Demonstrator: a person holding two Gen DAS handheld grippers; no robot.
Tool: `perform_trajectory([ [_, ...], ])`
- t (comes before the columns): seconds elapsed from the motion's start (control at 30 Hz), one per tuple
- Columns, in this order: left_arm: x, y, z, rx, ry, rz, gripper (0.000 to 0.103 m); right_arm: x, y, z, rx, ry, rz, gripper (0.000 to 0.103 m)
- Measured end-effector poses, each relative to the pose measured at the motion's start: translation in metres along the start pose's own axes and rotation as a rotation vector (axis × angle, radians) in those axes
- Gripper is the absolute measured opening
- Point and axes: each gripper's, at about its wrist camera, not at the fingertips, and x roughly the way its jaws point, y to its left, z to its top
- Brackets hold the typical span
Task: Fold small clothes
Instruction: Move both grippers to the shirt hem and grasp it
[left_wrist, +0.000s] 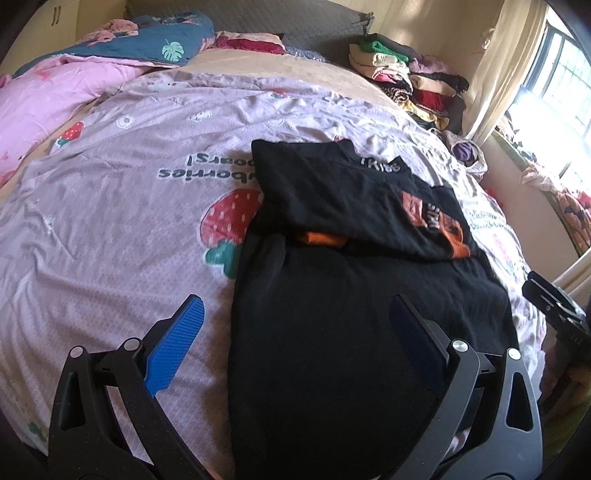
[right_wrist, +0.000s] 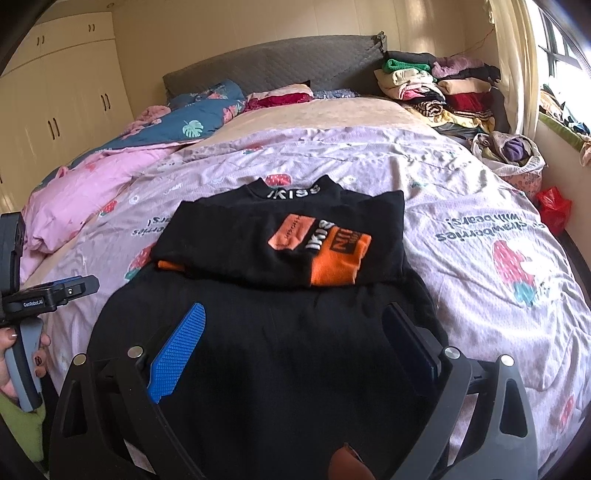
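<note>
A black top with orange patches (left_wrist: 354, 206) (right_wrist: 288, 243) lies on the bed, its upper half folded over the lower part (left_wrist: 351, 332) (right_wrist: 280, 350). My left gripper (left_wrist: 295, 306) hangs open above the garment's near left edge, one blue pad (left_wrist: 173, 343) over the sheet and the other finger over black cloth. In the right wrist view, my right gripper (right_wrist: 295, 314) stands open above the lower part, with nothing between its fingers. The other gripper's body (right_wrist: 44, 295) shows at far left, held by a hand (right_wrist: 11, 365).
The bed carries a lilac strawberry-print sheet (left_wrist: 129, 229) (right_wrist: 480, 229), with a pink quilt (left_wrist: 44, 99) and blue bedding (right_wrist: 199, 118) at the far left. Stacked folded clothes (left_wrist: 406, 77) (right_wrist: 443, 88) sit at the far right by the headboard. A window and curtain are on the right.
</note>
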Motion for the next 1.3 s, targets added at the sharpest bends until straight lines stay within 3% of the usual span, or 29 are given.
perform_trajectory([
  [0.73,0.006,0.025,-0.063,0.004,0.114,0.019,0.093,-0.012,-0.025,-0.046,0.012,0.087,-0.058,0.096],
  [0.8,0.005,0.027,-0.069,0.0,0.122,0.003,0.086,-0.013,-0.028,-0.05,0.016,0.092,-0.061,0.096],
  [0.97,0.001,0.031,-0.08,-0.019,0.134,-0.031,0.052,-0.015,-0.036,-0.058,0.03,0.106,-0.071,0.096],
  [1.17,0.0,0.028,-0.092,-0.021,0.163,-0.062,0.038,-0.019,-0.045,-0.069,0.039,0.123,-0.08,0.096],
  [1.3,-0.001,0.02,-0.104,-0.009,0.183,-0.078,0.037,-0.023,-0.054,-0.078,0.047,0.135,-0.08,0.096],
])
